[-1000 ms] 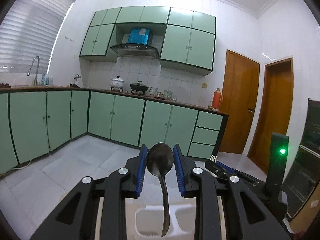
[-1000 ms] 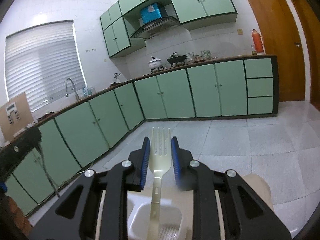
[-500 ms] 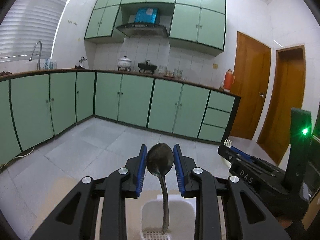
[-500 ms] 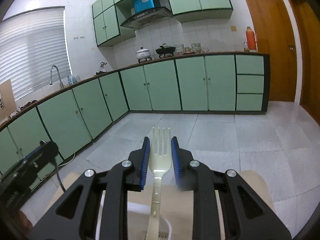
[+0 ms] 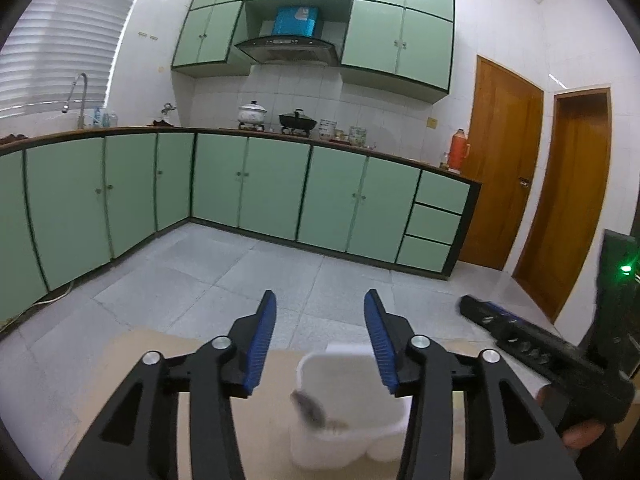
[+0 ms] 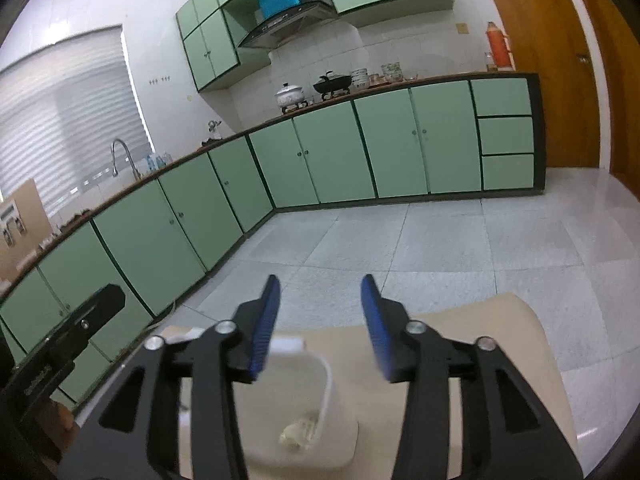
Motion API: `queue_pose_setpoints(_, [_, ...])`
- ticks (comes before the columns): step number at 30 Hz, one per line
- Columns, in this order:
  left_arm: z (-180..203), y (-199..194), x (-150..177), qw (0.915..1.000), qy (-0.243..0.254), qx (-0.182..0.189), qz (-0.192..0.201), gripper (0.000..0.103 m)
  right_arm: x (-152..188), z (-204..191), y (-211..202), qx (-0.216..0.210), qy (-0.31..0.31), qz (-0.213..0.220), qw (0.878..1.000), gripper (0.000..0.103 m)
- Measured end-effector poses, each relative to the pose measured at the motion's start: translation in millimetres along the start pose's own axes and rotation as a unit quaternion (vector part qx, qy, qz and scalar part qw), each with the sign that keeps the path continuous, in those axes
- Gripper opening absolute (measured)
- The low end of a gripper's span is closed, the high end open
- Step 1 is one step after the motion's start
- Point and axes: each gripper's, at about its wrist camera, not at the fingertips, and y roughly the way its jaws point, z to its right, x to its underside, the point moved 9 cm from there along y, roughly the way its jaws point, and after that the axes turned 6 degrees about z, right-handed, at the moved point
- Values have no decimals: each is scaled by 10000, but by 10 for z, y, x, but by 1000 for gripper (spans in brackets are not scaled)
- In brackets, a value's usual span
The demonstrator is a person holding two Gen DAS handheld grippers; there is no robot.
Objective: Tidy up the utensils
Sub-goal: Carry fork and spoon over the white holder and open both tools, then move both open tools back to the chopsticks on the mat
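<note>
In the left wrist view, my left gripper [image 5: 318,330] is open and empty above a white plastic utensil holder [image 5: 352,440]. A dark metal spoon [image 5: 308,404] sits blurred inside the holder, bowl up. In the right wrist view, my right gripper [image 6: 320,316] is open and empty above the same white holder [image 6: 336,432]. A pale cream fork [image 6: 298,432] lies blurred inside the holder's compartment. The right gripper's body [image 5: 532,344] shows at the right of the left view.
The holder stands on a beige tabletop [image 6: 504,320] with a rounded far edge. Beyond it are grey floor tiles [image 5: 256,264], green base cabinets [image 5: 272,192], and wooden doors [image 5: 500,160]. The left gripper's body [image 6: 60,344] shows at the left.
Both grippers have opened. The spoon left the left gripper and the fork left the right gripper; both dropped into the white holder.
</note>
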Motion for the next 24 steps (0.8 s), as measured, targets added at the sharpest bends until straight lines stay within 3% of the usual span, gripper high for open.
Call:
queue_pose_setpoints(5, [-57,-413,213,9996,17,-124,-247,59,161,-17,-560,-4,-165,49,9999,68])
queue_pose_setpoints(8, [-70,-691,483,9984,87,-139,-538,64,418,-3,-905,57,-278,-135,9995,75])
queue_pose_setpoints(16, [-48,-1350,1269,9895,163,-97,-1432,67,1352,-1,-1592,251,-106,-1004,9946,76])
queue_pose_setpoints(24, [-53,-1805,1674,9830,229,-161,-1813,67,1891,-227,-2161,261,-345,-1335,9901,71])
